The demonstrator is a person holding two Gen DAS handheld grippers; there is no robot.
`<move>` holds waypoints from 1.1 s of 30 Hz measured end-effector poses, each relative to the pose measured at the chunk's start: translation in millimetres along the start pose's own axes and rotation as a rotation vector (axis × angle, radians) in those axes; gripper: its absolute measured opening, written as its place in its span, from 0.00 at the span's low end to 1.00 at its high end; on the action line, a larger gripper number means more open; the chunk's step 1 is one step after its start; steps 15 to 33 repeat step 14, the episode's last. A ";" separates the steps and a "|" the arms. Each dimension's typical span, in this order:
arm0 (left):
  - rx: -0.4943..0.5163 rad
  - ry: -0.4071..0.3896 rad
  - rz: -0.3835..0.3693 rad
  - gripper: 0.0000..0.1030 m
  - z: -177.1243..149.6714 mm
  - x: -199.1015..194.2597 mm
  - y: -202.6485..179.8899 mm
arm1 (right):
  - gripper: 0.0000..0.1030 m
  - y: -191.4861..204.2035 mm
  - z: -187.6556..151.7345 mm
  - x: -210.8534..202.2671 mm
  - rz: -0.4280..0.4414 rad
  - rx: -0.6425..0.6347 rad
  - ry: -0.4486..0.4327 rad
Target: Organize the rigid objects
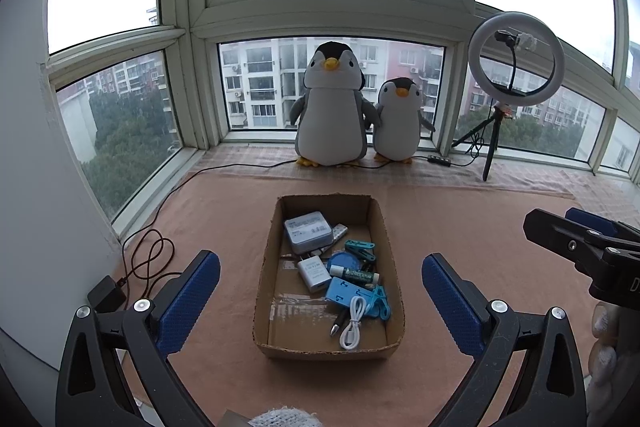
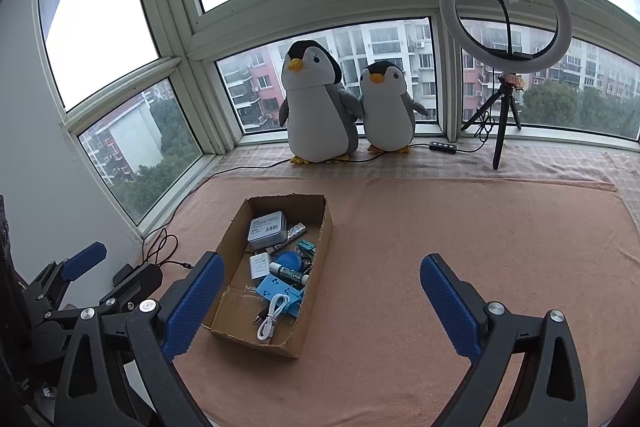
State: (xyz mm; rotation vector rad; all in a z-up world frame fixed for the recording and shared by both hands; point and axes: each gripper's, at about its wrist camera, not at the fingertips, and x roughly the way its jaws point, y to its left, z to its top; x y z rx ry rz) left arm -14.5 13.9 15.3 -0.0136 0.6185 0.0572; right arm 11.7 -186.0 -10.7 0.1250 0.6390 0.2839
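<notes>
Two plush penguins, a large one (image 1: 331,107) and a small one (image 1: 398,121), stand at the window beside one ring light (image 1: 516,57) on a tripod. On the pink cloth (image 1: 460,227), one cardboard box (image 1: 264,267) holds the rigid objects: a grey power bank (image 1: 308,231), a white charger (image 1: 311,273), a lip balm tube (image 1: 354,274), a coiled white cable (image 1: 352,323) and blue clips (image 1: 360,251). Left hand-held gripper (image 1: 320,291) and right hand-held gripper (image 2: 322,293) both gape wide, holding nothing, with the box ahead unobstructed.
</notes>
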 end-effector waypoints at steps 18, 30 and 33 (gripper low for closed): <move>-0.005 0.013 -0.005 1.00 -1.7 5.4 -0.2 | 0.94 -0.6 -2.2 1.1 -0.001 0.004 0.007; -0.005 0.013 -0.005 1.00 -1.7 5.4 -0.2 | 0.94 -0.6 -2.2 1.1 -0.001 0.004 0.007; -0.005 0.013 -0.005 1.00 -1.7 5.4 -0.2 | 0.94 -0.6 -2.2 1.1 -0.001 0.004 0.007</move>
